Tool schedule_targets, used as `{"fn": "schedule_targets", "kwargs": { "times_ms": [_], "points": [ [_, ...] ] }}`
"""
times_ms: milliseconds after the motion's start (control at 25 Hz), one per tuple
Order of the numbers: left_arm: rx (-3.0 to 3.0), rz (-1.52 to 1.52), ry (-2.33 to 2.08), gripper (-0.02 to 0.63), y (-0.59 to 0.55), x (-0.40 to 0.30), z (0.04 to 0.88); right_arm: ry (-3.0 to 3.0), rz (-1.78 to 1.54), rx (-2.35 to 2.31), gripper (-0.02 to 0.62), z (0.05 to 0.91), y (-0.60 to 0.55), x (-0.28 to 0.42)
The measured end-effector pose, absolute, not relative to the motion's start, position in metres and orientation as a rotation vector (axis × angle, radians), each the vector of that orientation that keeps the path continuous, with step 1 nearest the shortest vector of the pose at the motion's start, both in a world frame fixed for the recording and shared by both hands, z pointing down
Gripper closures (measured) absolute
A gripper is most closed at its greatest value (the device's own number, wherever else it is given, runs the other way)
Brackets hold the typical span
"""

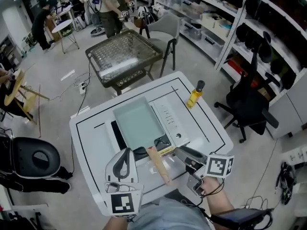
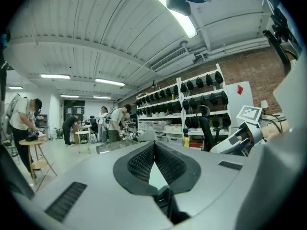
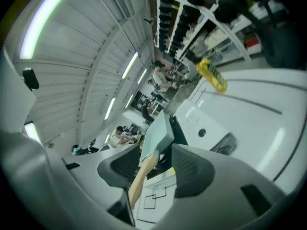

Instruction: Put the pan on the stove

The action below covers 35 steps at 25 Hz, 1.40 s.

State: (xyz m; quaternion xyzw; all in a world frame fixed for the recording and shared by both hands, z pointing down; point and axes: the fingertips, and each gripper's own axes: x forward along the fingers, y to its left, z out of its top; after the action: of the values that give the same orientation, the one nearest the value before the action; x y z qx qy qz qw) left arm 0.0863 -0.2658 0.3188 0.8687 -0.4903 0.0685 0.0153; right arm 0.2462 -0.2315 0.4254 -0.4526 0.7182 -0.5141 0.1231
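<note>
The pale green rectangular pan [image 1: 138, 122] sits on the black-and-white stove [image 1: 169, 115] in the middle of the white table [image 1: 206, 128]. Its wooden handle [image 1: 158, 164] points toward me. My right gripper [image 1: 178, 153] stands open just right of the handle and does not touch it. In the right gripper view the pan [image 3: 157, 133] and handle [image 3: 141, 174] show through the wide gap of the right gripper [image 3: 156, 161]. My left gripper [image 1: 126, 151] hovers left of the handle, near the stove's front edge. In its own view the left gripper [image 2: 154, 145] has its pad tips together, holding nothing.
A yellow oil bottle [image 1: 194, 94] stands at the table's far right. Beyond the table are a wire-top table [image 1: 123, 56] and a grey chair [image 1: 165, 30]. A black office chair [image 1: 249, 104] and shelves [image 1: 249, 23] stand to the right, and people work at the back.
</note>
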Motion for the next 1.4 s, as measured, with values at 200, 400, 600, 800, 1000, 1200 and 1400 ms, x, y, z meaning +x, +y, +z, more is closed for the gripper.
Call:
{"fn": "schedule_targets", "kwargs": {
  "times_ms": [200, 400, 600, 800, 1000, 1200, 1400],
  "points": [
    [2.789, 0.143, -1.451, 0.588, -0.264, 0.098, 0.292, 2.149, -1.026, -1.560, 0.416, 0.372, -0.223, 0.264],
    [2.830, 0.093, -1.423, 0.588, -0.264, 0.102, 0.274, 2.244, -0.587, -1.912, 0.523, 0.338, -0.212, 0.263],
    [2.846, 0.057, -1.405, 0.588, -0.261, 0.102, 0.265, 2.275, -0.226, -2.142, 0.531, 0.309, -0.205, 0.261],
    [2.855, 0.035, -1.393, 0.588, -0.262, 0.101, 0.260, 2.269, -0.124, -2.193, 0.536, 0.299, -0.201, 0.257],
    [2.851, 0.028, -1.393, 0.588, -0.262, 0.096, 0.258, 2.291, -0.093, -2.205, 0.543, 0.295, -0.201, 0.247],
    [2.851, 0.018, -1.393, 0.588, -0.263, 0.094, 0.259, 2.294, -0.076, -2.208, 0.548, 0.295, -0.202, 0.243],
    [2.847, 0.026, -1.389, 0.588, -0.262, 0.094, 0.260, 2.292, -0.056, -2.207, 0.548, 0.293, -0.202, 0.242]
  ]
}}
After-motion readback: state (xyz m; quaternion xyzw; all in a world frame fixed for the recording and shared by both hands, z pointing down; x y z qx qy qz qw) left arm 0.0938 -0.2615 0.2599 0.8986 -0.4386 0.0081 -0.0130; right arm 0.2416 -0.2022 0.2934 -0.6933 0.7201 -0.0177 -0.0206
